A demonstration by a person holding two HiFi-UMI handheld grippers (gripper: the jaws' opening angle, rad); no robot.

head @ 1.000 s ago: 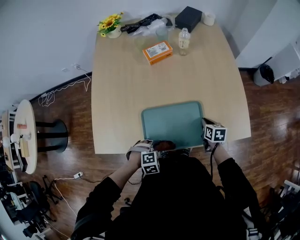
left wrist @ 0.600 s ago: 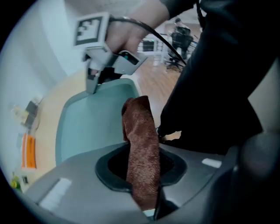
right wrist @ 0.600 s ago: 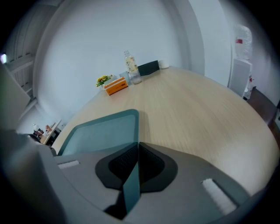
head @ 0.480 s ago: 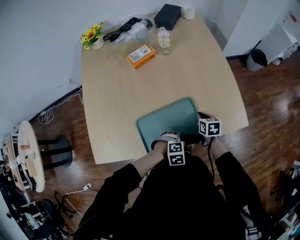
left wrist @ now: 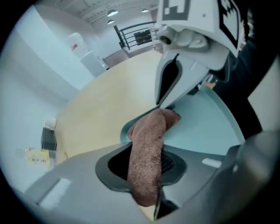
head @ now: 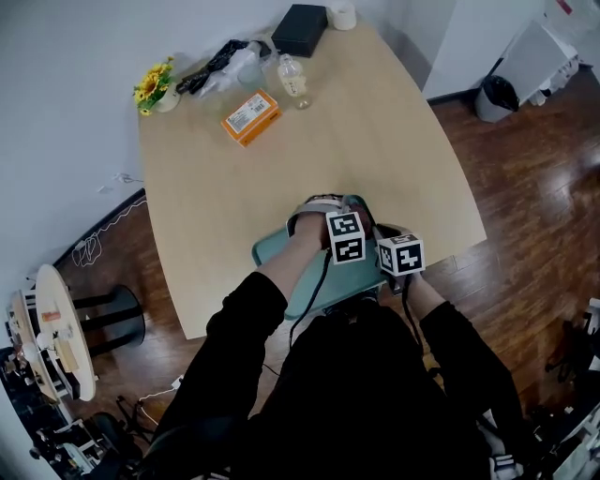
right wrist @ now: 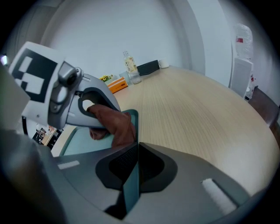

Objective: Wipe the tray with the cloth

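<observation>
Teal tray (head: 274, 253) at near edge of light-wood worktop (head: 375, 131); person leans over it w/ two grippers.

L gripper (left wrist: 146, 168) pinches a brown terry cloth (left wrist: 148, 140) tight between its jaws. Cloth's free end trails down onto the tray surface, close to the rim & just beside R gripper (right wrist: 133, 164). R gripper is clamped on the tray's rim, on the side toward the worktop's near right corner, w/ the teal edge showing between its closed jaws. In head view both marker cubes sit side by side over the tray's right part, L one pointing steeply down; cloth hidden there. Along far edge, well apart from tray: yellow flowers (head: 153, 84), orange box (head: 250, 116), clear bottle (head: 292, 79), black box (head: 305, 29).
</observation>
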